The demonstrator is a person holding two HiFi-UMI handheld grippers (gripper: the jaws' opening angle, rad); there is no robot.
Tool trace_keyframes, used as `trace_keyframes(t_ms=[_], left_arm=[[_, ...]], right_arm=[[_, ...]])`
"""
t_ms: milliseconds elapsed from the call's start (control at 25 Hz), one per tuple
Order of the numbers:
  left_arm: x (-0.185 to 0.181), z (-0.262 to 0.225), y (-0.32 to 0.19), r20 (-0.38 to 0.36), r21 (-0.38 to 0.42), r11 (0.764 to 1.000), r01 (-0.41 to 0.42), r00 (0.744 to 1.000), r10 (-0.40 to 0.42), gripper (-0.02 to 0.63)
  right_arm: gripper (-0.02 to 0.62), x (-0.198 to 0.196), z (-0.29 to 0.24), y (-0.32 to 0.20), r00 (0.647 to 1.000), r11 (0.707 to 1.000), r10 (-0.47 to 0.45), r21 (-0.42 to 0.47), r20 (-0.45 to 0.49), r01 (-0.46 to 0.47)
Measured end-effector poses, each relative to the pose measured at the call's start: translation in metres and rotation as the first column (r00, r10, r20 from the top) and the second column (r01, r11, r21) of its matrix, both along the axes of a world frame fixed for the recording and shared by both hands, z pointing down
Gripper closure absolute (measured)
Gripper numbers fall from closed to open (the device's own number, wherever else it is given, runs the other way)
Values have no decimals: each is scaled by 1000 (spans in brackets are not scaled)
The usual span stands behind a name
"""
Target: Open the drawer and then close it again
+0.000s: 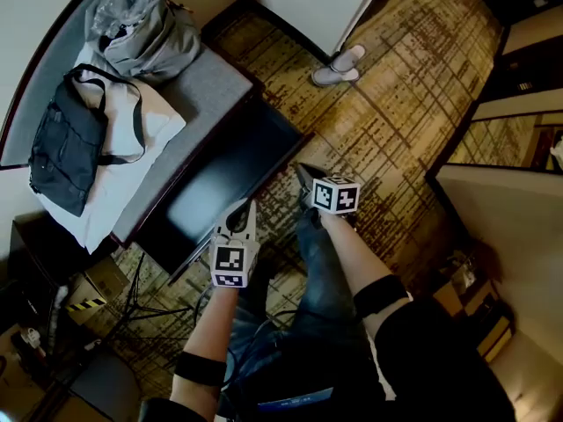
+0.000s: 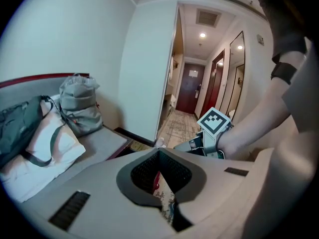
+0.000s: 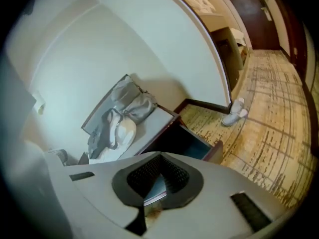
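The drawer (image 1: 224, 178) stands open at frame center, just beyond both jaws. Your left gripper (image 1: 240, 211) and right gripper (image 1: 305, 176) are clenched on nothing, neither touching it, forearms reaching forward, tilted down.

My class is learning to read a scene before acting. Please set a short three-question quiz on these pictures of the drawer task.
1. True or false: the drawer stands pulled out.
2. Which lies on the carpet? A) slippers B) a book C) a cup
3. Fill in: the left gripper and the right gripper are both ____ and hold nothing.
Key: 1 true; 2 A; 3 shut.
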State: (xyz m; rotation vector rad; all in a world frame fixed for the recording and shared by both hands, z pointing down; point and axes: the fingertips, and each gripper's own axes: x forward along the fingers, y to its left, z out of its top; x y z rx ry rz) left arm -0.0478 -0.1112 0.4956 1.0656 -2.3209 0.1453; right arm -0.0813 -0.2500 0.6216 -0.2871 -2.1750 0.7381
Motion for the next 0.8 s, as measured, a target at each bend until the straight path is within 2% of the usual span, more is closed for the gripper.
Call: trace_keyframes(t_ms=[120, 240, 480, 640, 800], left_arm=[[2, -35, 14, 16, 5, 1000, 26, 1000, -27, 606], [3, -71, 36, 36, 7, 997, 75, 996, -76, 606], [3, -138, 86, 102, 26, 977, 210, 972, -211, 606], [6, -169, 118, 138, 34, 954, 297, 944, -299, 606], [16, -193, 150, 173, 37, 923, 383, 907, -383, 606]], right_arm=[[595, -4, -55, 9, 993, 993, -96, 75, 67, 90], [595, -6, -113, 22, 972, 974, -185, 162, 147, 161], [595, -14, -223, 58, 892, 916, -350, 302, 286, 262], [595, -22, -281, 85, 832, 890, -418, 349, 365, 294], [595, -31, -320, 119, 770, 869, -478, 355, 423, 344]])
